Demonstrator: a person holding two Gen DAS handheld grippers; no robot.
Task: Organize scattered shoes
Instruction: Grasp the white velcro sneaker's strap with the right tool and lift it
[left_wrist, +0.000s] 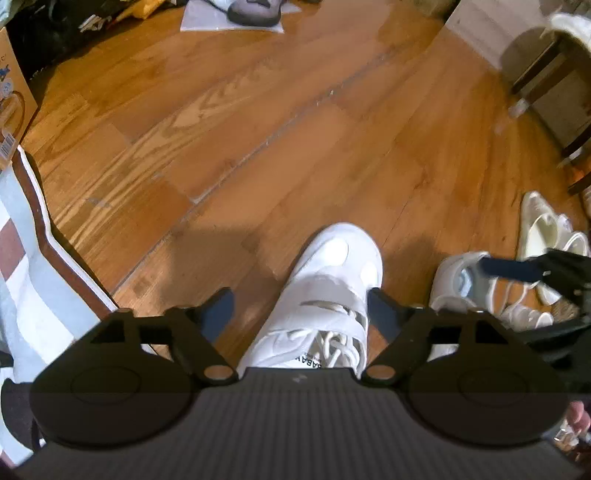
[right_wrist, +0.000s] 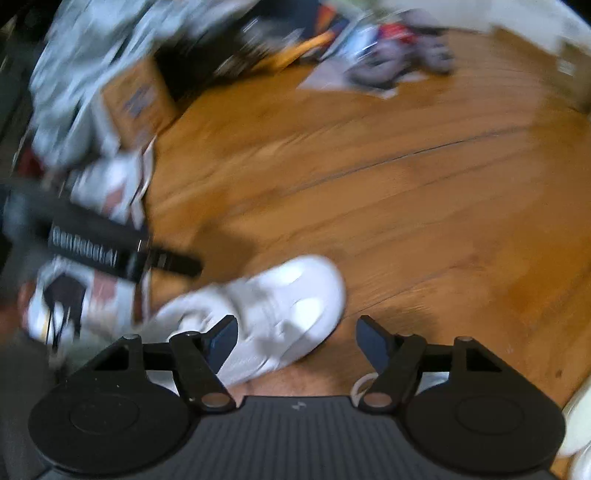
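The white shoe (left_wrist: 325, 295) sat on the floor (left_wrist: 258, 129) at six o'clock, between the left gripper's (left_wrist: 301, 312) wide-open fingers; the right gripper (right_wrist: 297, 339) was open too. Best to back away gently, without bumping it

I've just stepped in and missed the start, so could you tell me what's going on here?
A person is tidying shoes on a wooden floor with a handheld gripper in each hand. The left gripper stands open astride a white strapped sneaker that rests on the floor; neither pad visibly presses it. The right gripper is open too, gripping nothing; its view is blurred. More pale shoes lie nearby, and a grey shoe sits farther off.
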